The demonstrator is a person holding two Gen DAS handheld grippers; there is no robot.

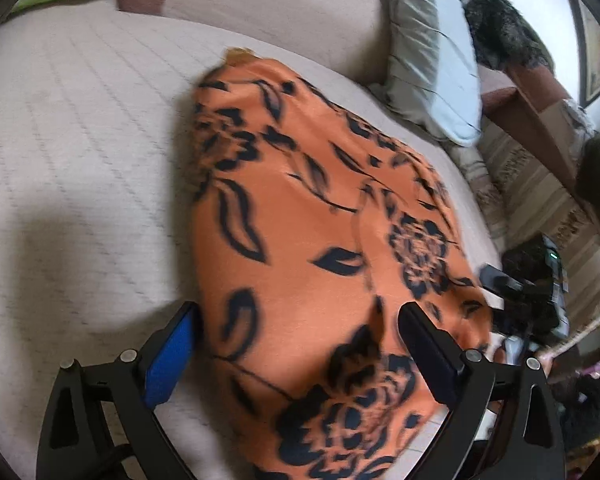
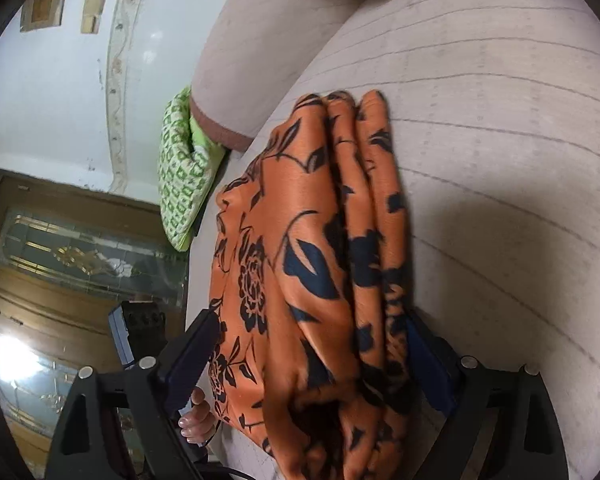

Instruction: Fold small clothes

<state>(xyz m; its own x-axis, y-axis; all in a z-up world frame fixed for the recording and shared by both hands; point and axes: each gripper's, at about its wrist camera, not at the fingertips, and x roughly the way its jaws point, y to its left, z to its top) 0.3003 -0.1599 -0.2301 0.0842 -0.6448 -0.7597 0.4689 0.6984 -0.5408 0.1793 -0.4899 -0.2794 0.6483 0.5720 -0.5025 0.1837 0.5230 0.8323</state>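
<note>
An orange garment with black flowers and leaves (image 1: 300, 240) lies folded in several layers on a beige sofa seat (image 1: 80, 140). In the left wrist view my left gripper (image 1: 298, 320) is open, its fingers wide apart over the garment's near end. In the right wrist view the garment (image 2: 312, 260) shows stacked folds, and my right gripper (image 2: 312, 332) is open with the fabric bunched between its fingers. The other gripper shows at the right edge of the left wrist view (image 1: 532, 288).
A beige backrest cushion (image 1: 268, 12) stands behind the seat. A green patterned pillow (image 2: 184, 176) lies at one end, a grey-white pillow (image 1: 432, 60) and a dark furry thing (image 1: 504, 28) at the other. A wooden glass cabinet (image 2: 68, 264) stands beyond the seat edge.
</note>
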